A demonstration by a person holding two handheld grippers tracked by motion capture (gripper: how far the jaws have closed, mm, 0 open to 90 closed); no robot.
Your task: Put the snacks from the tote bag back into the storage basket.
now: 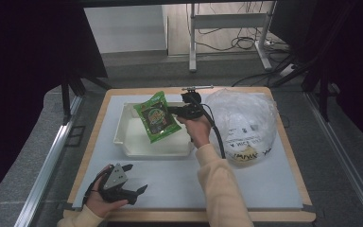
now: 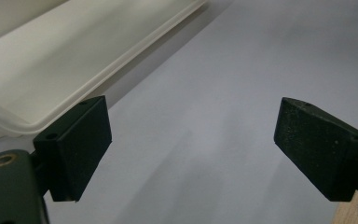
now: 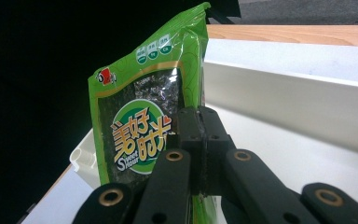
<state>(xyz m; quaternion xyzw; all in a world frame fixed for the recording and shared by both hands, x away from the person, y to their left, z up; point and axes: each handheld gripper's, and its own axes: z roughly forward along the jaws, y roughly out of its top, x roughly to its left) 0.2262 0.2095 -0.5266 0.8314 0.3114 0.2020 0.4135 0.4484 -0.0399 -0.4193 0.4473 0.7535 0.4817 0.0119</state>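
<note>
**Green packet held over the tray**

Your right gripper has its fingers clamped together on the green packet, pinching it by one side edge. In the right gripper view the packet stands nearly upright beyond the fingers, its printed face toward the camera and its top seal uppermost. A side grip like this leaves the packet hanging free and its label readable, and it looks suited to lowering the packet flat into a container.

From above, the packet sits over the white tray, which lies toward the far left of the surface. It appears lifted or propped at a tilt; you cannot tell from here whether its lower corner touches the tray floor.

A clear bag with more goods inside lies by the far right corner, just beside your right forearm, probably the source or the destination of the packets.

Your left gripper rests near the front left corner, fingers spread wide and holding nothing, with the tray rim just ahead of them, parked out of the way.
</note>
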